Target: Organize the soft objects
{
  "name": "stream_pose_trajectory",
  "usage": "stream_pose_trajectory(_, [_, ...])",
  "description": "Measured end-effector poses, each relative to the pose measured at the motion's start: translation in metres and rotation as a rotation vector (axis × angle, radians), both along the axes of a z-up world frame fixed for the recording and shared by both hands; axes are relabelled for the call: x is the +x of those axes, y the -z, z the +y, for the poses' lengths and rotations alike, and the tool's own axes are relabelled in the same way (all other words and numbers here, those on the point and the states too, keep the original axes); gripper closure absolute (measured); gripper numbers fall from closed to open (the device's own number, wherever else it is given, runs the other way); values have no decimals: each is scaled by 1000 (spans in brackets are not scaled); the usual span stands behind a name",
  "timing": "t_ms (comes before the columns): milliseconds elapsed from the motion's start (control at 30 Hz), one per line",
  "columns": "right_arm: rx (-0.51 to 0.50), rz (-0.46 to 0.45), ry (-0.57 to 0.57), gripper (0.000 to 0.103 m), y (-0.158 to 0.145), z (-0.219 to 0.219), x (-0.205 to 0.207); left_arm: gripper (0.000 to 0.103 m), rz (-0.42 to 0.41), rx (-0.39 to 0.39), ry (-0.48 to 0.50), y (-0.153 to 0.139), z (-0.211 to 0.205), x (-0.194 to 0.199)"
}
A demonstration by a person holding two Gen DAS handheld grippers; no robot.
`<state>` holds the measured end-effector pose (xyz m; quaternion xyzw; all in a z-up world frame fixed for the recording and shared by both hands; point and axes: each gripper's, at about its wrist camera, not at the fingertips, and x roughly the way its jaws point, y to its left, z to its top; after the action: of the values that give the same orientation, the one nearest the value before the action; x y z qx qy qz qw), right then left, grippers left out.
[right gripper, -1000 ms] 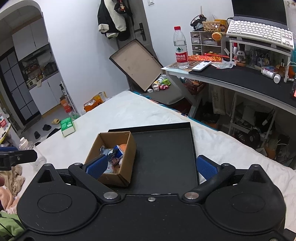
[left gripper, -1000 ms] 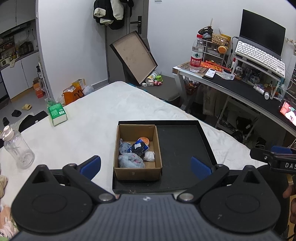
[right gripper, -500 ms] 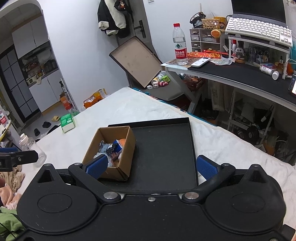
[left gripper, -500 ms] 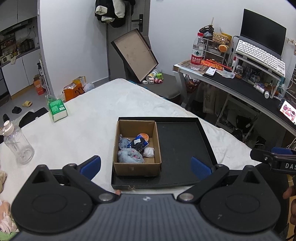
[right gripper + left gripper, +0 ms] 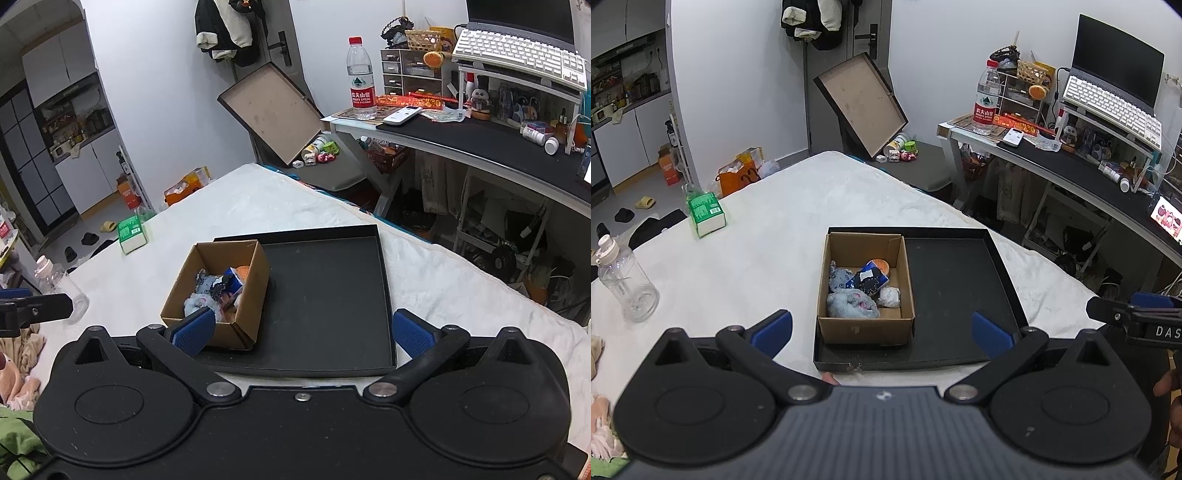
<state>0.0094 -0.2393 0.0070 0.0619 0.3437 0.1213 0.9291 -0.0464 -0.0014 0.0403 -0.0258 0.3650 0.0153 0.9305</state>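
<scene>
A small cardboard box (image 5: 866, 330) stands in the left part of a black tray (image 5: 953, 288) on the white bed. In it lie several soft things: a grey fluffy one (image 5: 852, 304), a dark blue one (image 5: 868, 281), a white one (image 5: 889, 296) and an orange one (image 5: 879, 265). The box (image 5: 251, 291) and tray (image 5: 328, 295) also show in the right wrist view. My left gripper (image 5: 882, 329) is open and empty, held back above the tray's near edge. My right gripper (image 5: 301, 329) is open and empty, above the tray's near side.
A clear plastic bottle (image 5: 626, 284) and a green tissue pack (image 5: 704, 214) sit on the bed at the left. Crumpled clothes (image 5: 18, 354) lie at the near left. A desk (image 5: 1071, 162) with keyboard and water bottle stands at the right.
Both grippers have pulled back and up from the tray; box and tray look smaller and farther. Both stay open.
</scene>
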Motion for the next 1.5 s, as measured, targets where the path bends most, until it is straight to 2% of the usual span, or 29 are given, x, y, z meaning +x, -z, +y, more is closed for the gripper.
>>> stream_pose_trajectory(1500, [-18,7,-4,0,0,2,-2,1,14,8,-1,9,3,1])
